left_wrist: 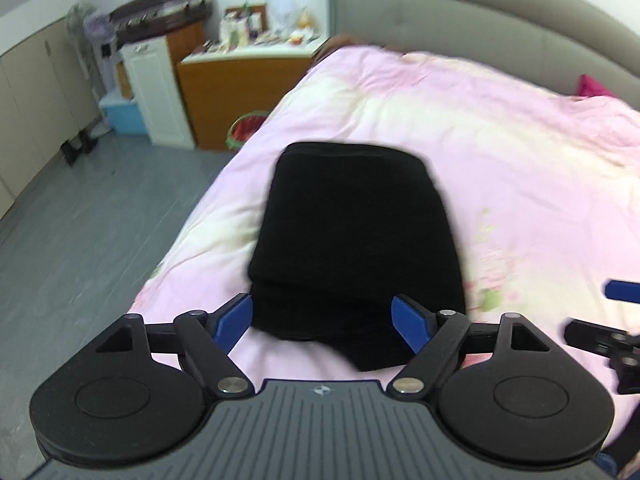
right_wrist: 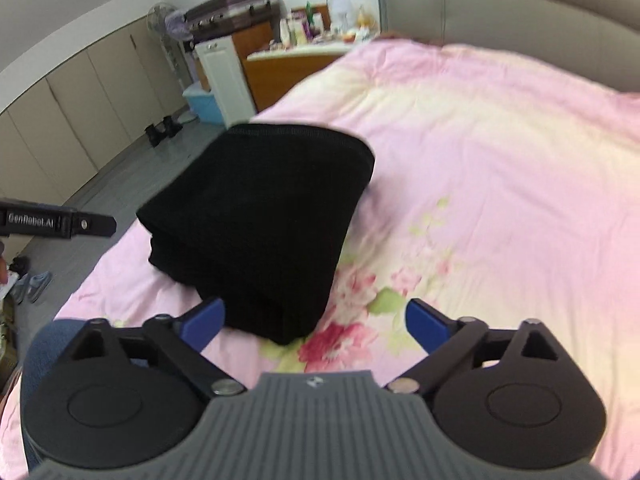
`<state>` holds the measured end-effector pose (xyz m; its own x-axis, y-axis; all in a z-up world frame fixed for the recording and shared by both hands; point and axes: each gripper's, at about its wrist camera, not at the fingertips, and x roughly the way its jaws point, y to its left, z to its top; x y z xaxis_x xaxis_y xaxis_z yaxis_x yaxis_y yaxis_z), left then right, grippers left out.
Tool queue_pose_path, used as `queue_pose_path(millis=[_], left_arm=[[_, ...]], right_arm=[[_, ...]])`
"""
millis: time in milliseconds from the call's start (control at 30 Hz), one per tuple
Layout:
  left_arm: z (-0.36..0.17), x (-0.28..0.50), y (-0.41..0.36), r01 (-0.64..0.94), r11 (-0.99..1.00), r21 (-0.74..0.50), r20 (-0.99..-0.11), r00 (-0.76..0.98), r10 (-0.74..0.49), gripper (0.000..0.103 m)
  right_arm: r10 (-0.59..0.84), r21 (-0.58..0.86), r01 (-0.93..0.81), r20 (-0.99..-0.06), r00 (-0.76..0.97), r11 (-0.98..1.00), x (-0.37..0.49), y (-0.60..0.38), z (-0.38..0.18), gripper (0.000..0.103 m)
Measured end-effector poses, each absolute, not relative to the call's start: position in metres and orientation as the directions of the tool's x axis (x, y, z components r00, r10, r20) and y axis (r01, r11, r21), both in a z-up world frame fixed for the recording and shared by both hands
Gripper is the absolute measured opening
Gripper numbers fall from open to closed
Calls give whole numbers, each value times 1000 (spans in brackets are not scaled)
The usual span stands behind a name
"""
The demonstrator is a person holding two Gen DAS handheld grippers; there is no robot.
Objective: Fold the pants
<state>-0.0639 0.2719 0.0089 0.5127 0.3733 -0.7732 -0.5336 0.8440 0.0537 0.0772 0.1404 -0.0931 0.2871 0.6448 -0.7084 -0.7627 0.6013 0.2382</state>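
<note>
Black pants point(left_wrist: 356, 236) lie folded into a compact stack on the pink floral bedspread point(left_wrist: 500, 152), near the bed's left edge. They also show in the right wrist view point(right_wrist: 260, 224). My left gripper point(left_wrist: 323, 322) is open, its blue fingertips point(left_wrist: 236, 316) on either side of the stack's near edge, holding nothing. My right gripper point(right_wrist: 316, 326) is open and empty, just short of the stack's near right corner. The right gripper's tip shows at the far right of the left wrist view point(left_wrist: 600, 320). The left gripper's side shows at the left of the right wrist view point(right_wrist: 60, 224).
The bed's padded headboard point(left_wrist: 480, 12) is at the back. Left of the bed are grey floor point(left_wrist: 80, 240), a wooden cabinet with clutter point(left_wrist: 240, 92), a white cabinet point(left_wrist: 156, 88), a blue bin point(left_wrist: 124, 114) and a standing fan point(left_wrist: 92, 40).
</note>
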Motion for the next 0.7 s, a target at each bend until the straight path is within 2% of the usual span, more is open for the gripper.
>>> queue_pose_path(millis=[333,500,700], left_arm=[[16,-64,207,-545,833,91,-751,512,417,96],[25,-70,192,-583,805,108,-735,499,459,96],[26,-67,172,-558,819,130,-726,509,462,96]], right_arm=[[646,187,-733,-642,412,654,43,122,-38,98],[600,176,-687,-664,446,706,35,112,-33,98],[591,194,-656,-662,461,729,31,98,-31,98]])
